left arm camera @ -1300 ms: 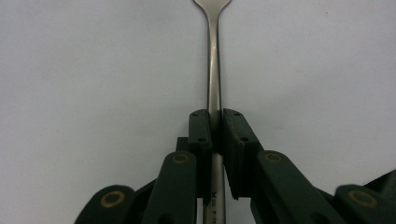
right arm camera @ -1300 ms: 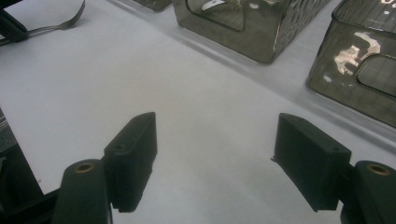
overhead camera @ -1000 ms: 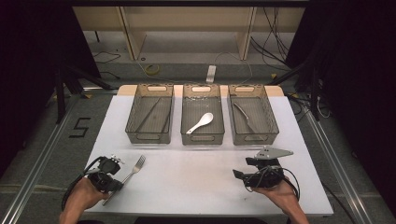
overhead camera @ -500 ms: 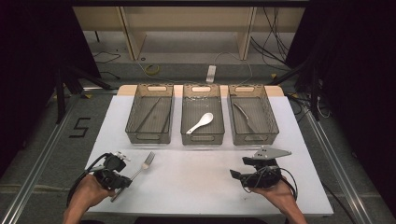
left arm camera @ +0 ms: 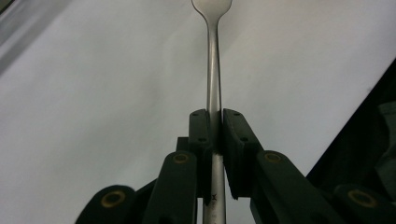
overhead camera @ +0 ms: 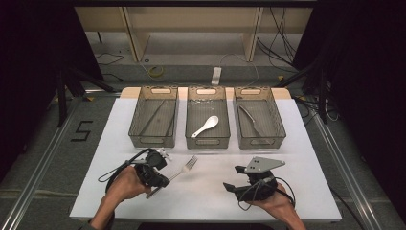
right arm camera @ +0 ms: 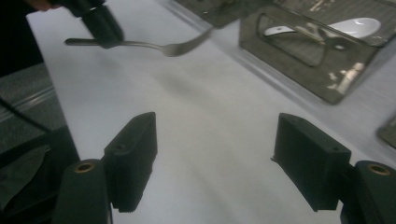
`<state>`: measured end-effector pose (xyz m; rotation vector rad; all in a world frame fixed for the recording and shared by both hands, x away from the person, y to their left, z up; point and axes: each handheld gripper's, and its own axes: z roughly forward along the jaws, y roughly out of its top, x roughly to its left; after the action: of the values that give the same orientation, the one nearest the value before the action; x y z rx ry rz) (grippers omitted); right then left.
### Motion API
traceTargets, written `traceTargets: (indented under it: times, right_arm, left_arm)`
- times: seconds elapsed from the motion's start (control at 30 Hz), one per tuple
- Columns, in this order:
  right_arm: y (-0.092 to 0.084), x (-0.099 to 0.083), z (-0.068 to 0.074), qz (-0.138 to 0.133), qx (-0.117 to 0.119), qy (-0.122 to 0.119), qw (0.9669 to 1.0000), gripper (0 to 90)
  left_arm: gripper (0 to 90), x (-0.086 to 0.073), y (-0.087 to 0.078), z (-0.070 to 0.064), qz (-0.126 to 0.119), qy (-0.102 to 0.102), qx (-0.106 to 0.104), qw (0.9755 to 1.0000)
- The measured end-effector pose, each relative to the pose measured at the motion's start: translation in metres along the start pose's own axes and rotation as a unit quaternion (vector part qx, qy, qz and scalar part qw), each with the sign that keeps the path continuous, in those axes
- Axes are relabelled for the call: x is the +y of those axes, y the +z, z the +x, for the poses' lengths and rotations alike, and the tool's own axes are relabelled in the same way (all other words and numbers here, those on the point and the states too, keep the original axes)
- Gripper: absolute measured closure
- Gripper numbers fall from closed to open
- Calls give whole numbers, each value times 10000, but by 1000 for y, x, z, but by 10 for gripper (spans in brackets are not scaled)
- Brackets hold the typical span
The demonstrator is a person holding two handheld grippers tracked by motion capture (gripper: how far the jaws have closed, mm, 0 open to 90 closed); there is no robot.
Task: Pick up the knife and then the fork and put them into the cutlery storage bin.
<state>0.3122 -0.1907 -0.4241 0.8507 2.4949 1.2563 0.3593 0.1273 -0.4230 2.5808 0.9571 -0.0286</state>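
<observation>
Moved: left gripper [overhead camera: 160, 178] with silver metal fork [overhead camera: 184, 167], carried up the table toward the bins since a second ago; right gripper [overhead camera: 233, 179] barely shifted.
Table: white rectangular tabletop [overhead camera: 210, 201], bearing three clear grey plastic bins [overhead camera: 152, 142] in a row at its far side.
Bin contents, high view: middle bin, white ceramic spoon [overhead camera: 206, 126]; outer bins, dark utensils, kind unclear.
Left jaws, left gripper view: clamped on fork handle, tines cut off at top edge.
Right jaws, right gripper view: wide apart, nothing between; fork tines near middle bin's end.
</observation>
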Motion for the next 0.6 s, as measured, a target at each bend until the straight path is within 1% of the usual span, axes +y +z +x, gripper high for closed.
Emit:
traceTargets:
  times: [0.03, 0.07, 0.1, 0.2, 0.27, 0.33, 0.37, 0.4, 0.47, 0.53, 0.6]
  right_arm:
    - [1, 0, 2, 18, 11, -76, 10000, 308]
    - [2, 1, 4, 40, 17, -109, 9999, 309]
    - [3, 1, 5, 42, 24, -151, 9999, 308]
    - [5, 3, 11, 84, -12, -279, 9996, 309]
    - [7, 4, 14, 131, -64, -367, 9992, 310]
    - [8, 5, 18, 151, -98, -471, 9987, 311]
    - [9, 5, 20, 160, -89, -519, 9985, 311]
    - [9, 5, 21, 180, -90, -569, 9982, 311]
    - [10, 6, 24, 194, -116, -697, 9973, 311]
    - [11, 7, 26, 191, -70, -723, 9972, 311]
    - [14, 9, 29, 208, -48, -814, 9965, 311]
  left_arm:
    - [823, 5, 1, -3, 47, 114, -48, 9999]
    - [823, 8, 3, -6, 35, 138, -94, 9999]
    - [823, 13, 4, -9, 64, 231, -148, 9996]
    - [823, 22, 9, -17, 141, 390, -186, 9990]
    - [823, 28, 11, -20, 113, 406, -293, 9987]
    - [823, 32, 15, -24, 147, 446, -360, 9982]
    - [823, 32, 15, -24, 147, 446, -360, 9982]
    - [823, 35, 19, -27, 179, 490, -383, 9979]
    - [823, 36, 19, -30, 188, 526, -405, 9976]
    - [823, 36, 17, -33, 193, 601, -433, 9971]
    - [823, 37, 15, -36, 172, 636, -488, 9966]
